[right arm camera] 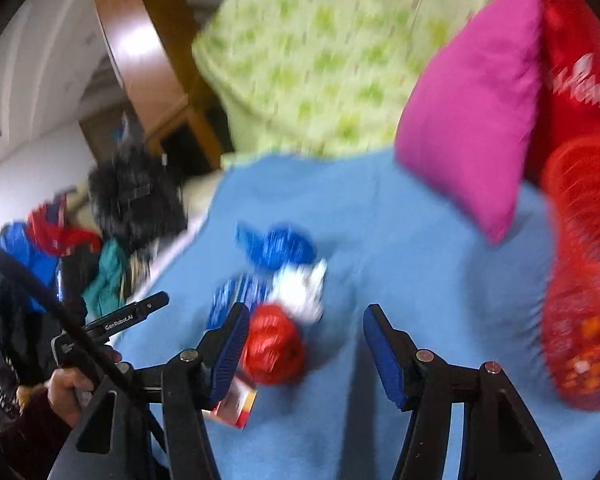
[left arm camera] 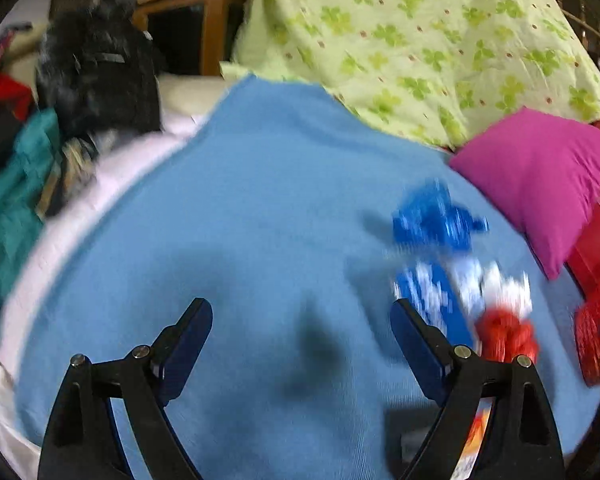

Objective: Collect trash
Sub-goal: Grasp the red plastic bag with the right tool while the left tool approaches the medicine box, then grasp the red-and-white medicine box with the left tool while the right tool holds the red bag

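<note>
A small heap of trash lies on the blue blanket: a crumpled blue wrapper, a blue-and-white wrapper, a white paper wad and a red crumpled wrapper. My left gripper is open over bare blanket, left of the heap. In the right wrist view my right gripper is open. The red wrapper lies between its jaws against the left finger. The white wad and blue wrapper sit just beyond. A small red-and-white box lies under that finger.
A red mesh basket stands at the right, beside a magenta pillow and a red bag. A green floral quilt is heaped behind. Clothes and a black furry garment pile up at left. A hand shows at lower left.
</note>
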Demonstrator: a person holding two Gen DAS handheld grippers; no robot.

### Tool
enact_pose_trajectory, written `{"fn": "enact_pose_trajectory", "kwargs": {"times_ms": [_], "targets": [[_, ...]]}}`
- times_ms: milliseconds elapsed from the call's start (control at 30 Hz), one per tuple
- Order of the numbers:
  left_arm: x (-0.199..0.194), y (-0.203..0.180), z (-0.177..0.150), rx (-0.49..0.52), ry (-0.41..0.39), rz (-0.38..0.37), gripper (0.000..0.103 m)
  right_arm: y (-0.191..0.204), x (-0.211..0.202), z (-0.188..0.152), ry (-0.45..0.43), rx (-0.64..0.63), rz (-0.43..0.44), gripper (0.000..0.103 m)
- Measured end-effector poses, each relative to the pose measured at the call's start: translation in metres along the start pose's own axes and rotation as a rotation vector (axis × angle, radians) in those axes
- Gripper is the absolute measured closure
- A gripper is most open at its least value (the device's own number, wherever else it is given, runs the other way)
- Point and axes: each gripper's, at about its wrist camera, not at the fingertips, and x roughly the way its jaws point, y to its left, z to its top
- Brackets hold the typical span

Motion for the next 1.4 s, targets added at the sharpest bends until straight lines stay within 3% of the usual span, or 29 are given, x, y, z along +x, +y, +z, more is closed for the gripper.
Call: {"fn": "enact_pose_trajectory", "kwargs": {"times_ms": [67,233,333,567,633,800,1033,1233,1400], "targets": [[0.002,-0.004,-0.004,0.018,0.048,-0.038,0.012,0.007,0.019,-0.001,0.051,-0.014,0.007,0.04],[-0.023,-0.018,-0.001,0.129,-0.02,-0.203,0.012,0.018,0.055,-0.001,0.124,-0.004,0.029,0.04],[-0.018,-0.022,-0.002,0.138,0.045,-0.322,0.012,0.022,0.074,-0.003,0.171,0.039,0.024,0.04],[-0.022,-0.034,-0.018,0.202,0.1,-0.423,0.012,0.024,0.116,-0.01,0.291,0.097,-0.003,0.043],[-0.021,-0.036,-0.022,0.214,0.118,-0.439,0.012,0.027,0.115,-0.011,0.287,0.083,-0.006,0.056],[-0.021,-0.045,-0.031,0.26,0.135,-0.44,0.012,0.02,0.093,-0.009,0.236,0.081,0.003,0.056],[-0.023,-0.065,-0.037,0.319,0.129,-0.463,0.012,-0.018,0.059,-0.002,0.179,0.15,-0.009,0.056],[-0.005,-0.078,-0.048,0.358,0.229,-0.446,0.012,-0.034,0.037,-0.005,0.156,0.157,-0.015,0.056],[-0.011,-0.086,-0.058,0.423,0.249,-0.461,0.012,-0.043,0.026,-0.003,0.127,0.192,-0.012,0.056]]}}
